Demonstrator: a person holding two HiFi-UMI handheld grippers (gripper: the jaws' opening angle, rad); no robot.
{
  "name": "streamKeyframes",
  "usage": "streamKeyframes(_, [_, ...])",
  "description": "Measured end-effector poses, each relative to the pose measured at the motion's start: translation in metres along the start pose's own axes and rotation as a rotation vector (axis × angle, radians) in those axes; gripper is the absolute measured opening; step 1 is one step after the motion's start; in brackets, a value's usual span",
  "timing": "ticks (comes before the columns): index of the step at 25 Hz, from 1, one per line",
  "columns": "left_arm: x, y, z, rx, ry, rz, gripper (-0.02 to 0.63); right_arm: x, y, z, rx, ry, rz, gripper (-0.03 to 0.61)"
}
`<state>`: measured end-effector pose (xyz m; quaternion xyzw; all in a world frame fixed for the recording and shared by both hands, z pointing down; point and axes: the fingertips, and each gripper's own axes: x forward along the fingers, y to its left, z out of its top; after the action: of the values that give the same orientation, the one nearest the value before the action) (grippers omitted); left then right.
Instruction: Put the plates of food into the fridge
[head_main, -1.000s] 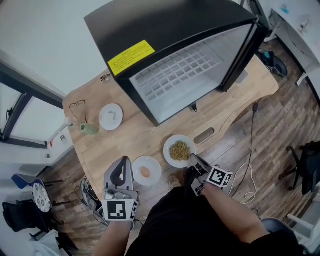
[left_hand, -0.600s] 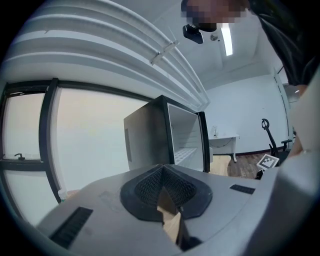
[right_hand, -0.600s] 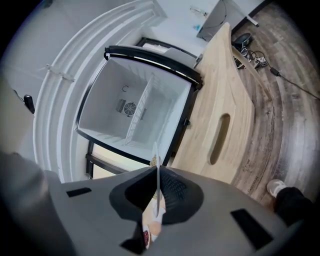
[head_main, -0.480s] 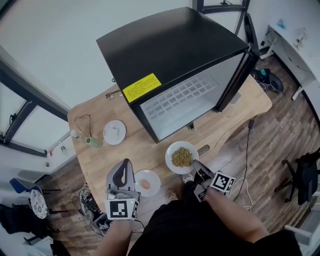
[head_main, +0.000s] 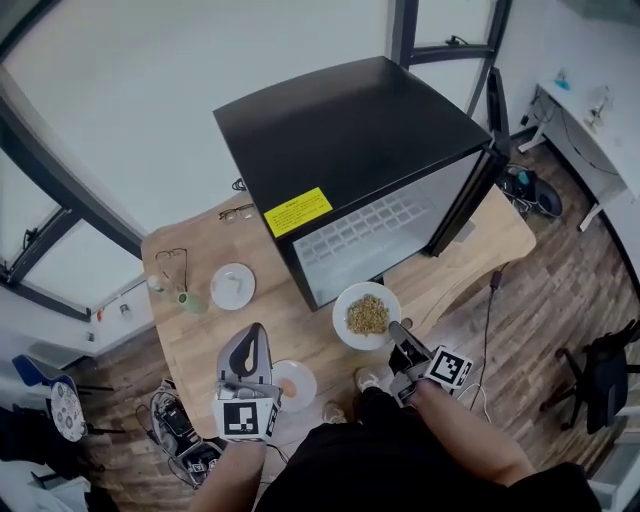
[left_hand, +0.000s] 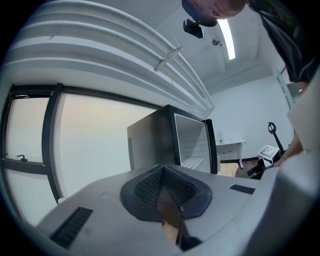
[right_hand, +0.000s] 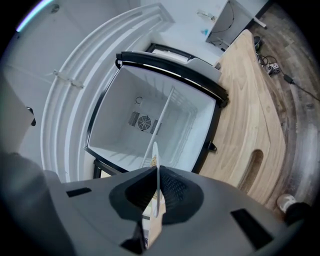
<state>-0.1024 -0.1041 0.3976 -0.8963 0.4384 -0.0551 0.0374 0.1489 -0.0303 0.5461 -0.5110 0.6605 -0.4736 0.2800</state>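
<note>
The round white plate heaped with yellow-brown grains (head_main: 366, 315) is clamped at its near rim by the right gripper (head_main: 398, 332), and it reaches out ahead of the fingers toward the open front of the black mini fridge (head_main: 340, 150). In the right gripper view the plate (right_hand: 154, 170) is a thin white edge pinched between the dark ribbed fingers (right_hand: 172, 192). The white fridge cavity with a round vent and a shelf lies straight beyond them, and the head view does not show that interior.

The left gripper (head_main: 249, 338) points level, with its fingers drawn together and nothing between them. A smaller white plate with a pinkish morsel (head_main: 291, 384) sits on the wooden tabletop (head_main: 200, 340) just right of those fingers. Another white plate (head_main: 232, 286) lies farther ahead. The left gripper view catches the fridge (left_hand: 150, 140) from its side, beyond the fingertips.
</note>
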Motion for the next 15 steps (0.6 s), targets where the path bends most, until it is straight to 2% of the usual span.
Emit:
streamKeyframes(6, [0.007, -0.001, 0.011, 0.015, -0.011, 0.008, 0.003, 0.008, 0.003, 0.021, -0.014, -0.011, 0.007, 0.032])
streamKeyframes(15, [0.017, 0.0, 0.023, 0.02, -0.025, 0.05, 0.003, 0.036, 0.042, 0.057, -0.054, -0.002, 0.124, 0.032])
